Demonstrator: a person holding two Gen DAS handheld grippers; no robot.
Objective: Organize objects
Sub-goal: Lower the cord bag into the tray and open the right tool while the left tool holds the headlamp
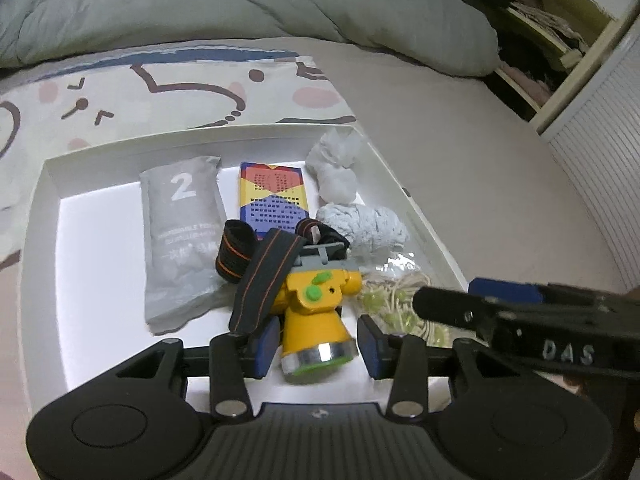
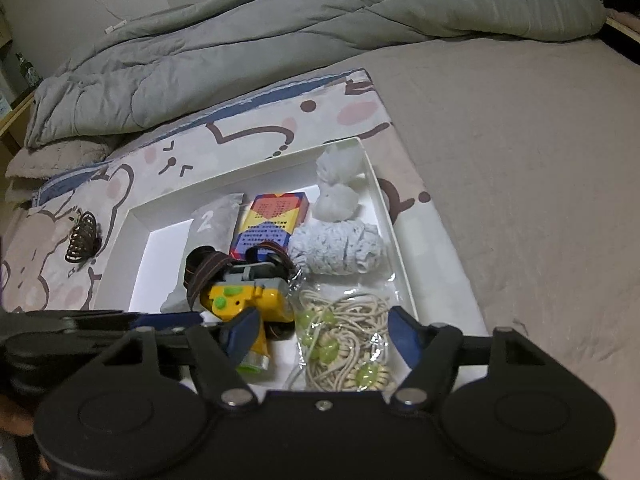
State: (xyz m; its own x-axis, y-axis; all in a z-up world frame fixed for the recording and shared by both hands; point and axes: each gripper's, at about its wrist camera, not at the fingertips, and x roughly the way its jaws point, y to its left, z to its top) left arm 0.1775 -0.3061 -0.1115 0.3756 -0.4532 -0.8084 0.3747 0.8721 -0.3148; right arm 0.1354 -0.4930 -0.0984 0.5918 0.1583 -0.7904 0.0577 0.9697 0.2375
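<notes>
A white tray (image 1: 40, 208) lies on the bed. In it are a grey pouch marked 2 (image 1: 180, 240), a colourful card box (image 1: 274, 196), white and pale blue cloth bundles (image 1: 360, 224), a bag of beige cord with green beads (image 2: 344, 340) and a yellow headlamp (image 1: 316, 316) with a dark strap. My left gripper (image 1: 318, 344) is open, its blue pads either side of the headlamp's lens end, not pressing it. My right gripper (image 2: 324, 332) is open over the cord bag. The tray also shows in the right wrist view (image 2: 136, 216).
A brown hair claw (image 2: 82, 240) lies on the cartoon-print sheet left of the tray. A grey duvet (image 1: 240, 4) is bunched behind. A shelf unit (image 1: 560, 40) stands at the far right. The right gripper's body (image 1: 540, 332) reaches in beside my left one.
</notes>
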